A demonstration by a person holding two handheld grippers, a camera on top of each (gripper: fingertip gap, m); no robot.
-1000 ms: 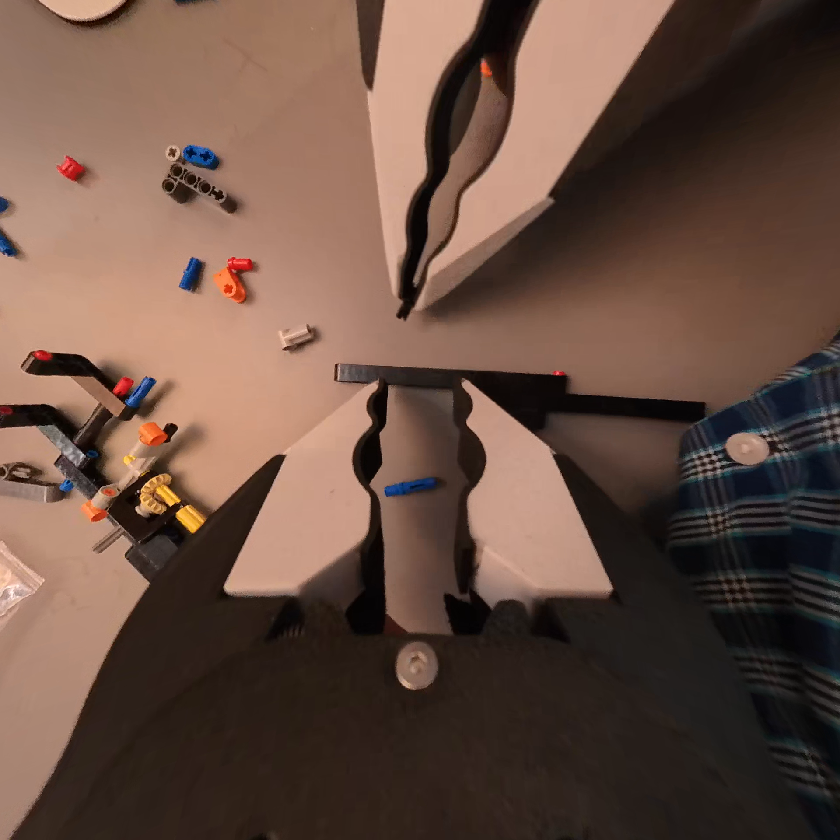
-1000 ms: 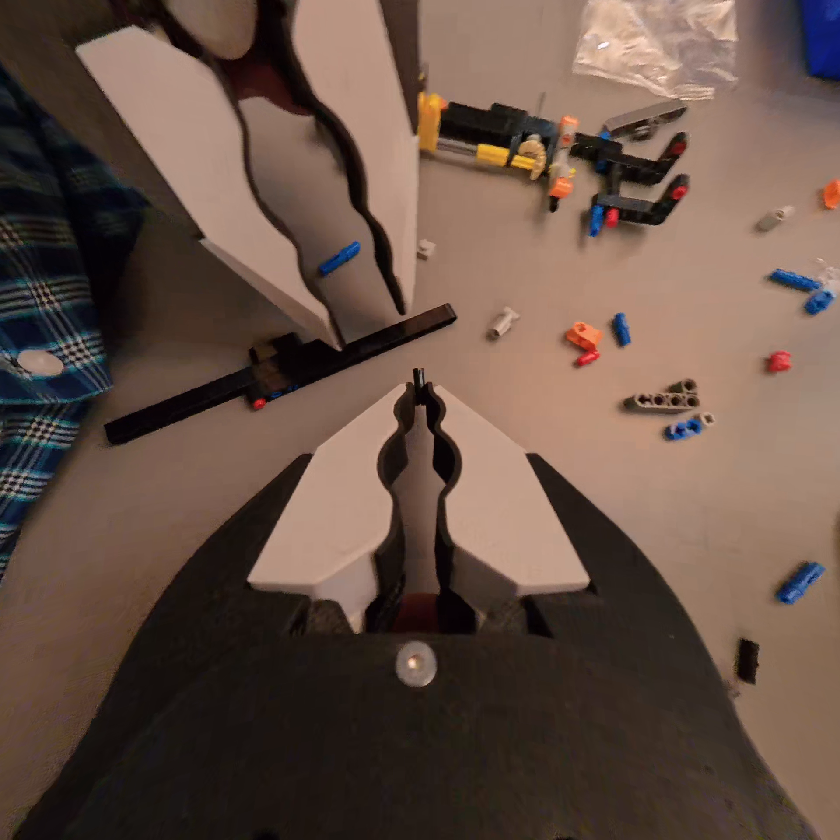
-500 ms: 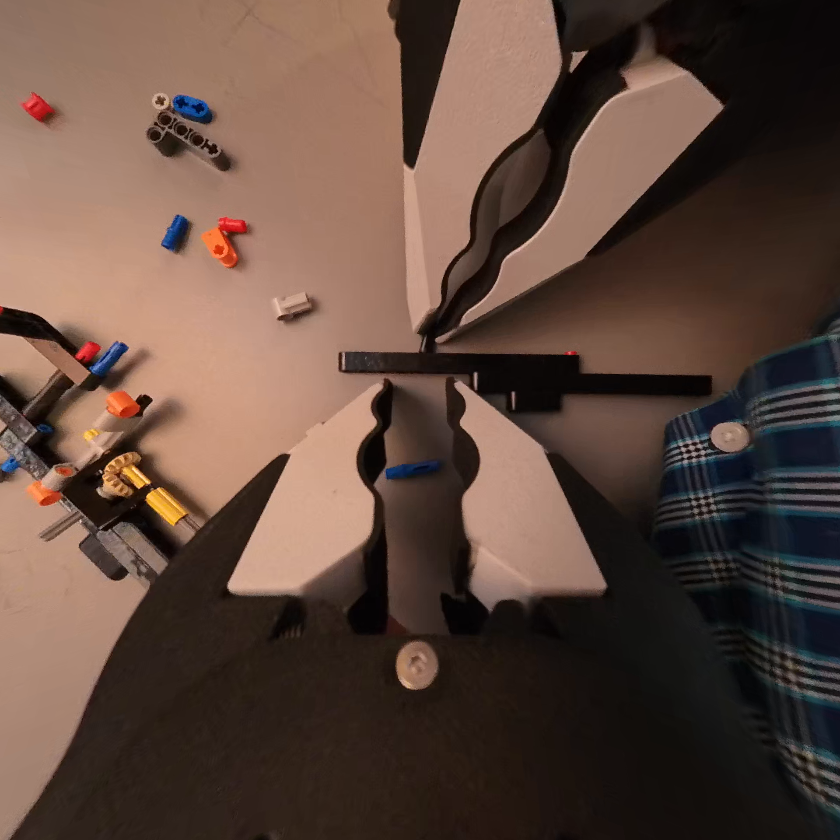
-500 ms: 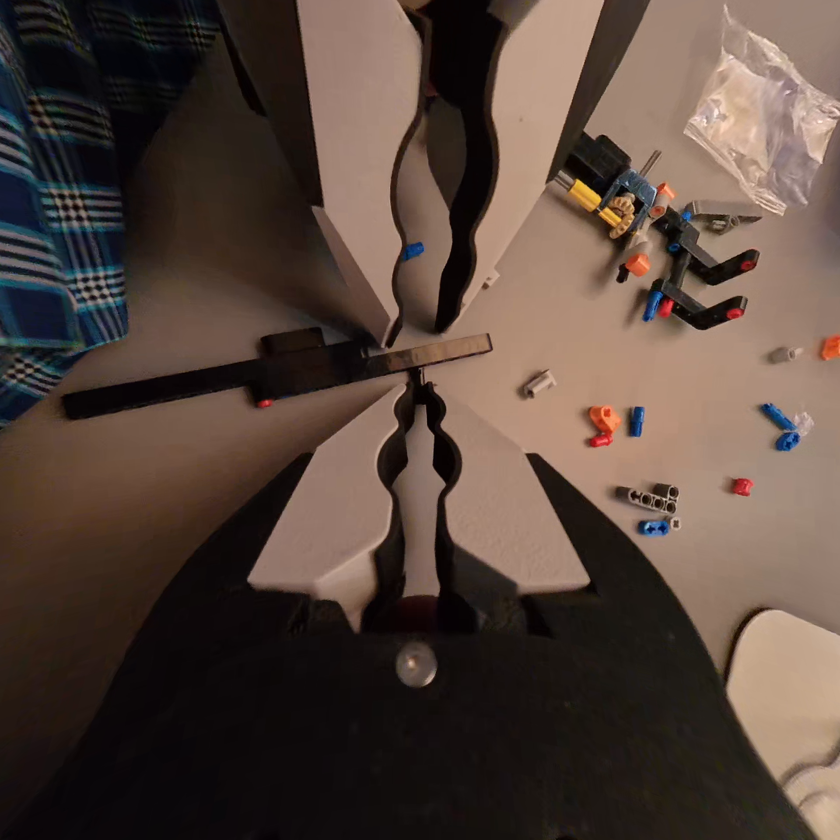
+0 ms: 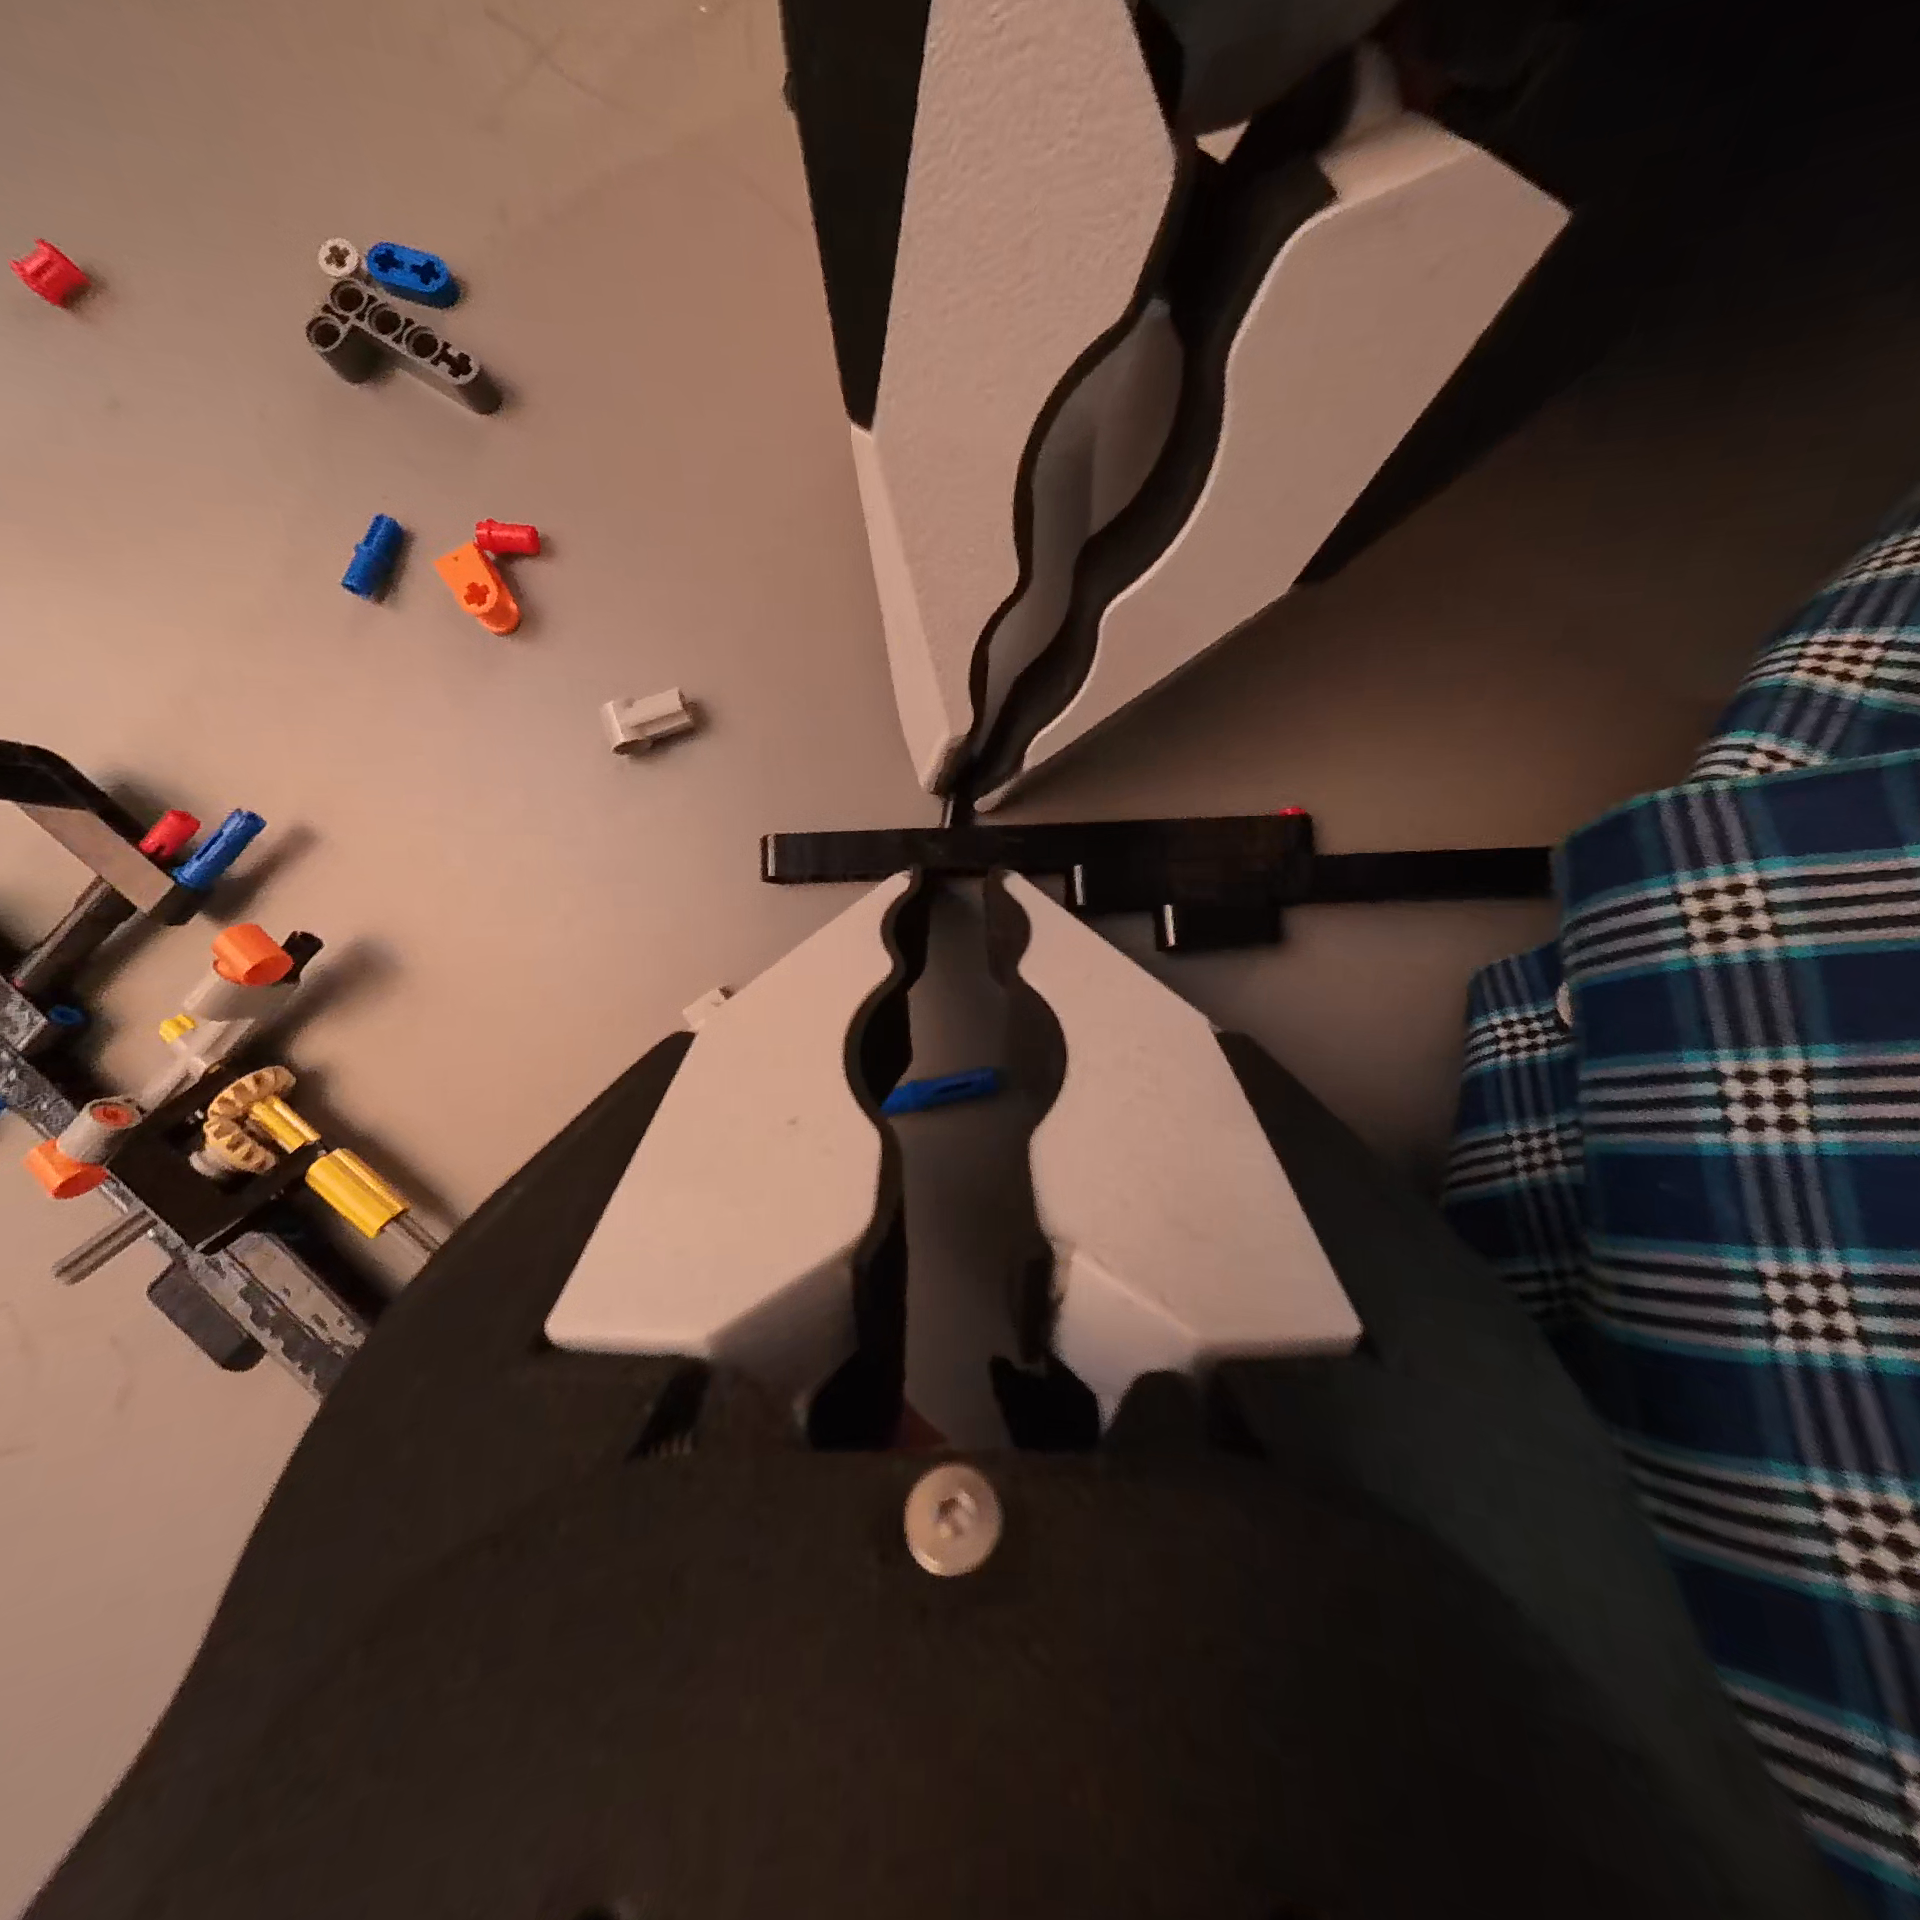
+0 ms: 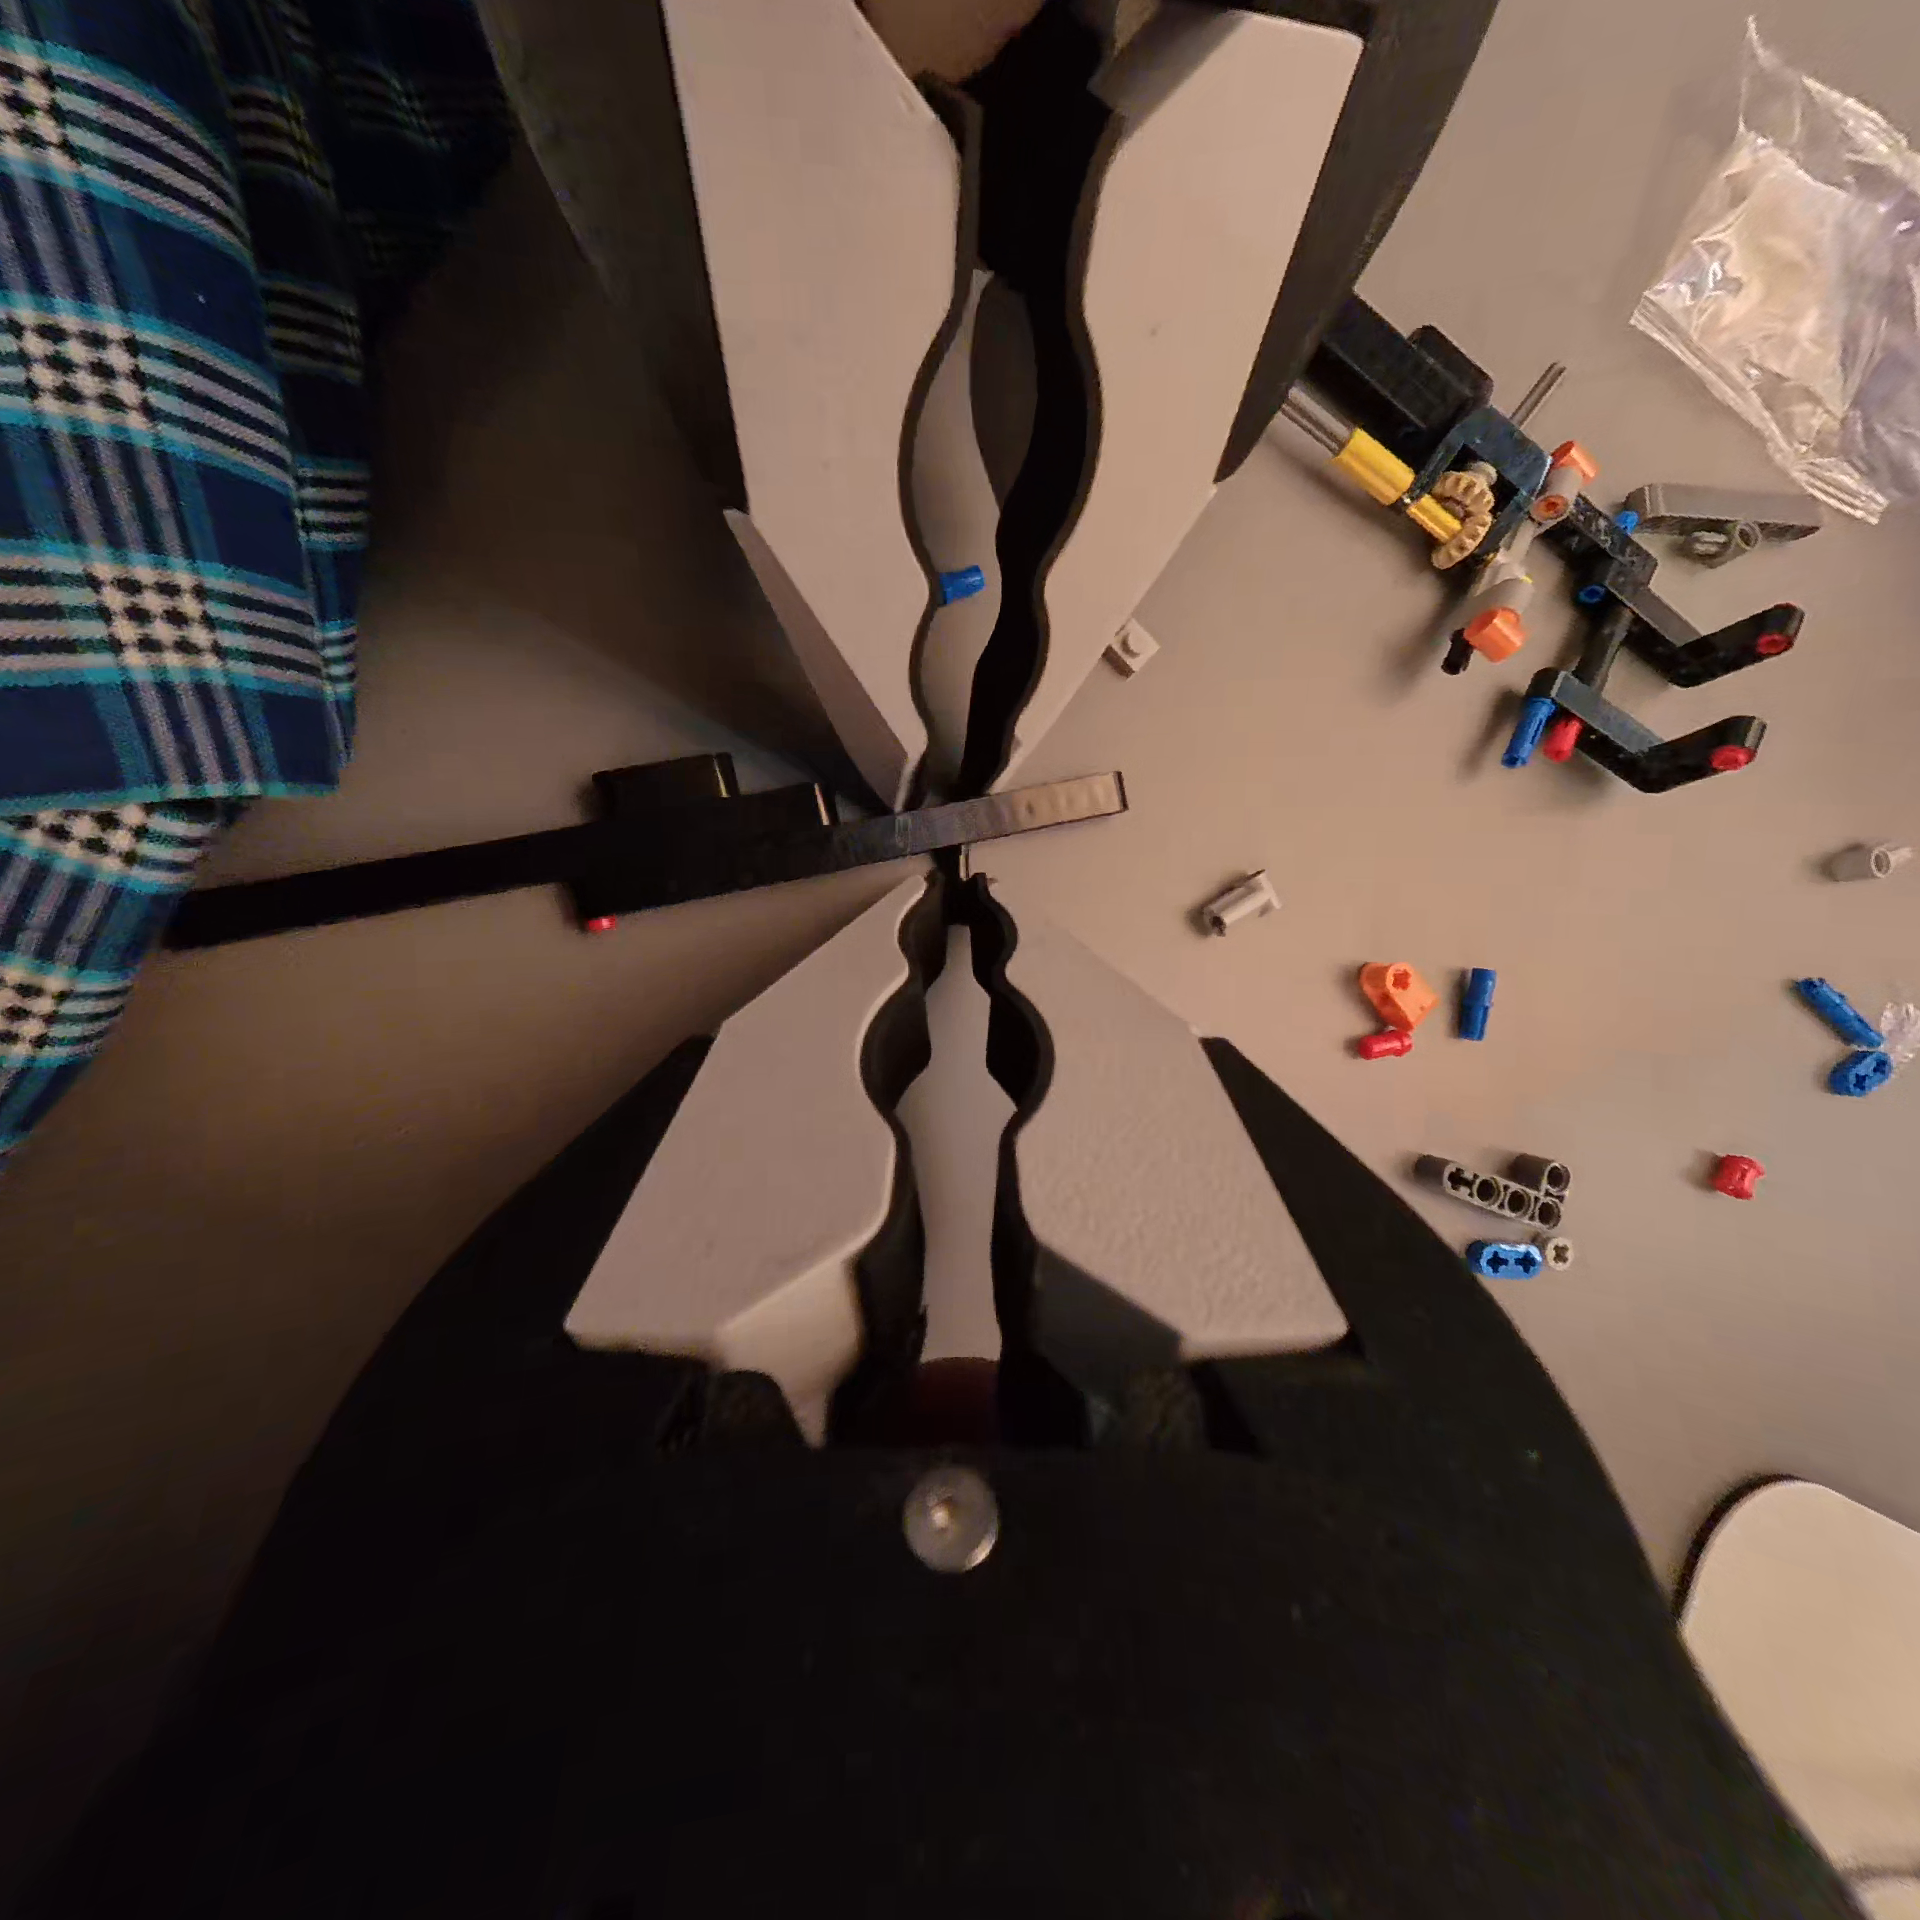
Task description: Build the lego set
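Both tools have closed in on the long black beam (image 5: 1143, 868) since a second ago, when the right one hung well above it. Now the left tool (image 5: 951, 883) sits with its tips against the near edge of the beam, its jaws narrowly parted and grasping nothing, a blue pin (image 5: 940, 1091) lying on the grey worktop (image 5: 623, 520) between them. The right tool (image 6: 951, 883) is clenched on a small black pin (image 6: 961, 862) whose tip touches the beam's opposite edge. The beam lies flat on the worktop, crosswise between the two tools, with a shorter black block fixed along it and a red pin (image 6: 597, 923) at its side. A partly built assembly (image 6: 1538, 540) and loose coloured pieces lie well apart. A plaid sleeve (image 5: 1714, 1143) borders the beam's far end.
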